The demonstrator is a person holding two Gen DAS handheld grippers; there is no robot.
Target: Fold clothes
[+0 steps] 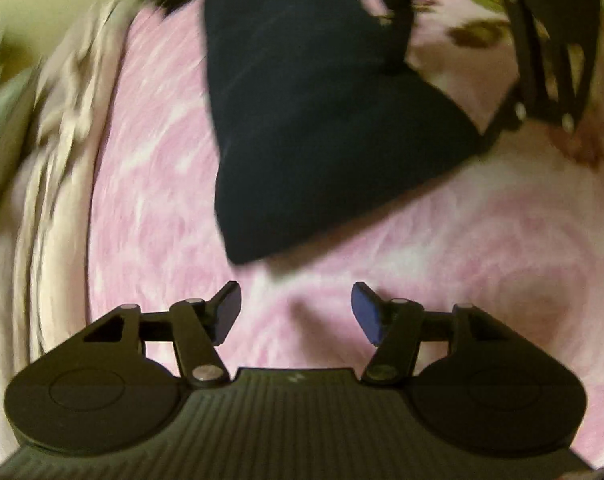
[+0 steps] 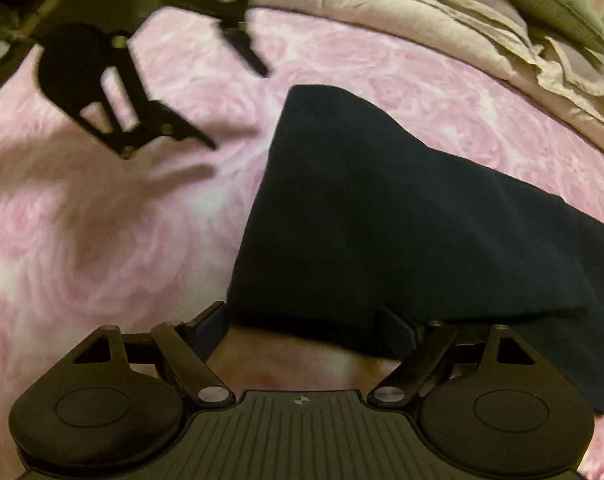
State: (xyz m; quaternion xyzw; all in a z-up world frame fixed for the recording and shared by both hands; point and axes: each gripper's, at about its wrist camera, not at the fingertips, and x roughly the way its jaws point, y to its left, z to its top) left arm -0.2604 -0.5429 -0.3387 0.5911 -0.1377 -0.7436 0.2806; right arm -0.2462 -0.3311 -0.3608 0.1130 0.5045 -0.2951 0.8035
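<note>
While the dark garment (image 1: 318,120) is lying folded on the pink sheet (image 1: 149,200), the left gripper (image 1: 295,312) is hovering released near its 6 o'clock corner; the right gripper (image 2: 302,330) is straddling its edge, unclenched, probably positioning for another fold.

Garment (image 2: 402,216) ahead of right gripper (image 2: 302,328): dark matt cloth, smooth, no sheen. Sheet (image 2: 101,240) under it: soft pink rose-print cloth. Bedding (image 2: 402,12) beyond: beige crumpled cloth, faint sheen. Left gripper (image 1: 295,312): matt black ribbed plastic, bright metal pivot pins, blue matt pads (image 1: 366,312).
</note>
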